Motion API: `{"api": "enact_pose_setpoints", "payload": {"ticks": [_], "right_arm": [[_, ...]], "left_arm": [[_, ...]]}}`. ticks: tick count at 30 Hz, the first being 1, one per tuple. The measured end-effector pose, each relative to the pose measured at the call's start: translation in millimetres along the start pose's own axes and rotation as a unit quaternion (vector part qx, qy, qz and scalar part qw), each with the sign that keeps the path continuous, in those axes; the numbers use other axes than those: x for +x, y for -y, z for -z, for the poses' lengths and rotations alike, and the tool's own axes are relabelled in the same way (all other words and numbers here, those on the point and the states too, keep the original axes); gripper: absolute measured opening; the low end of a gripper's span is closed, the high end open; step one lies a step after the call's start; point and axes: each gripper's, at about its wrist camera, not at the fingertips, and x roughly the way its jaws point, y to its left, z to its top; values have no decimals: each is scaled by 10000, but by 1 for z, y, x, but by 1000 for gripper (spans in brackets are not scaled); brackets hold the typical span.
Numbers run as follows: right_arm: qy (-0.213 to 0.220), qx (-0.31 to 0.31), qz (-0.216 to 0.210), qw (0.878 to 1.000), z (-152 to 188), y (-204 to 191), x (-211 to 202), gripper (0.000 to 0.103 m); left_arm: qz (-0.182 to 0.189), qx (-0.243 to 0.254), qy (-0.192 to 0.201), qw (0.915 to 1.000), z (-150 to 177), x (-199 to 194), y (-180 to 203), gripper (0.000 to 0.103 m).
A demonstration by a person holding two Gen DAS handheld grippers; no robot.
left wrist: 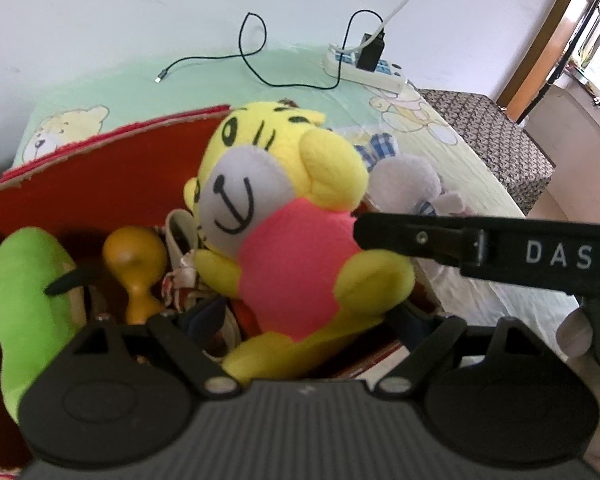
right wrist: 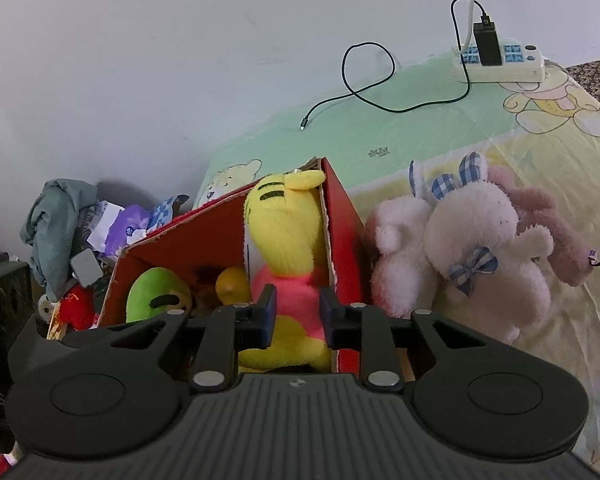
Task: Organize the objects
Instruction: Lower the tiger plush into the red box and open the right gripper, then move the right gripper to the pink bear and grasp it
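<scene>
Right wrist view takes in the bed with its pale green and yellow cartoon-bear sheet [right wrist: 380, 132] against a plain white wall, and on the sheet an open red cardboard box [right wrist: 340, 216] with toys in it. Just beside the box, on the sheet, lies a heap of fluffy white and dusty-pink plush rabbits [right wrist: 476, 256], one with blue checked ears and a bow. Standing in the box is the yellow plush tiger in a pink shirt [right wrist: 284, 240], its head leaning against the box's right wall. The right gripper [right wrist: 298, 316] is closed around the tiger's pink middle, its two dark pads pressed into the cloth on either side. Left of the tiger inside the box sit a lime-green plush toy [right wrist: 156, 288] and a small rounded wooden figure [right wrist: 230, 282]. In the left wrist view the tiger [left wrist: 284, 216] faces the camera, and the right gripper's black finger marked DAS [left wrist: 480, 246] reaches in from the right onto its shirt. The left gripper [left wrist: 296, 320] points down into the box with its jaws spread wide, the tiger's lower body between them; whether the fingertips touch it cannot be told. Far back on the sheet rest a white power strip [right wrist: 504, 62] with a black charger plugged in and a looping black cable [right wrist: 368, 80].
</scene>
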Motion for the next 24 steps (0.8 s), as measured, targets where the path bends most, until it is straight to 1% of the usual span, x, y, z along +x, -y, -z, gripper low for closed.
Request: {"api": "enact_pose_setpoints", "payload": {"ticks": [15, 24], "right_arm": [[91, -94, -74, 9999, 5, 2, -12, 27], [137, -71, -162, 9998, 9, 5, -16, 27]], "left_arm": [[-378, 139, 226, 9989, 7, -17, 11, 90], [-456, 147, 299, 9984, 10, -19, 13, 90]]}}
